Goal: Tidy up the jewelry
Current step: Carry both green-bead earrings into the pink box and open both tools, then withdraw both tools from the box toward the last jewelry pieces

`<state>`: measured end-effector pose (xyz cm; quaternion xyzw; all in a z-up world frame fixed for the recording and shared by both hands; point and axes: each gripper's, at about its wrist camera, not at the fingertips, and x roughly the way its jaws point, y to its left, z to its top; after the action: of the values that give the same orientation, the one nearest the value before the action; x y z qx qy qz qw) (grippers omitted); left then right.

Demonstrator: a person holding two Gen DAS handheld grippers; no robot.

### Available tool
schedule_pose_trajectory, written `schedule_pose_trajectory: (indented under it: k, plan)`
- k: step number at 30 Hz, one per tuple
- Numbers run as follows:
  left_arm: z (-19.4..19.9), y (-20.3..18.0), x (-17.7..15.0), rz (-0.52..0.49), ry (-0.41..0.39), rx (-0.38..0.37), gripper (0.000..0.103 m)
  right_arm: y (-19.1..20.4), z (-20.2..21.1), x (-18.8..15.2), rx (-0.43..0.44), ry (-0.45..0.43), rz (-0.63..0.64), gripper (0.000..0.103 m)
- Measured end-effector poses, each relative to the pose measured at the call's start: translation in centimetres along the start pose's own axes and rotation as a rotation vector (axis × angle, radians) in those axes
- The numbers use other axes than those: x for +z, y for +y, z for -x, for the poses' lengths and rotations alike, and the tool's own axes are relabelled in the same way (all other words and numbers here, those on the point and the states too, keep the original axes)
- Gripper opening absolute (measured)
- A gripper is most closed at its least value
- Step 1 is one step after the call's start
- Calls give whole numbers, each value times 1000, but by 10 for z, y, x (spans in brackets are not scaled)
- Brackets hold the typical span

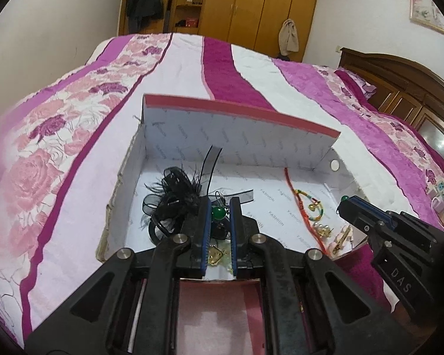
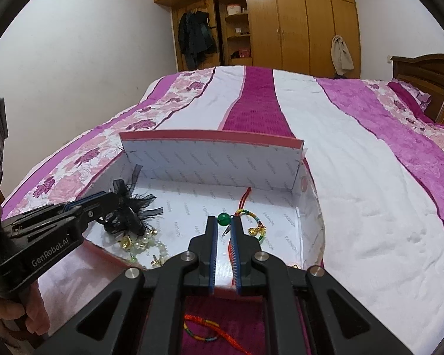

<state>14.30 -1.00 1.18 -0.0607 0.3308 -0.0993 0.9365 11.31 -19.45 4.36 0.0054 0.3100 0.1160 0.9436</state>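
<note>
Bedspread (image 2: 355, 177) under open box (image 2: 210, 153); each gripper's fingers pinch own green bead: left (image 1: 219, 212), right (image 2: 223, 218).

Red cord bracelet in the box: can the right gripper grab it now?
Probably not yet: the right gripper is shut on a green bead, though the red cord bracelet lies uncovered just beyond it.

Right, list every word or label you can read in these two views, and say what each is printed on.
"FASHION": repeated over the white lining of the box, on its floor and raised lid.
"GenRobot.AI": on the side of the left gripper, seen in the right wrist view.
"DAS": on the side of the right gripper, seen in the left wrist view.
Items on the wardrobe shelves: too small to read.
</note>
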Motion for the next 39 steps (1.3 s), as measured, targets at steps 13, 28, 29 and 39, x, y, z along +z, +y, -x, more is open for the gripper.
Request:
schedule_pose_trajectory:
  k: [13,28,29,39]
  plan:
    - [-1,-4,-3,-34,25,40,36,-8,-17,-9,15,75,-52,48]
    - [30,-9,-4,-36,24,30,36,-7,10,-9,23,40,-64,54]
    - [33,-10,-5,-32,22,32,36,-7,14,-10,23,39,-67,54]
    - [62,-13,-12,-27,48,24,36,-7,46,-23,30,52,-96,54]
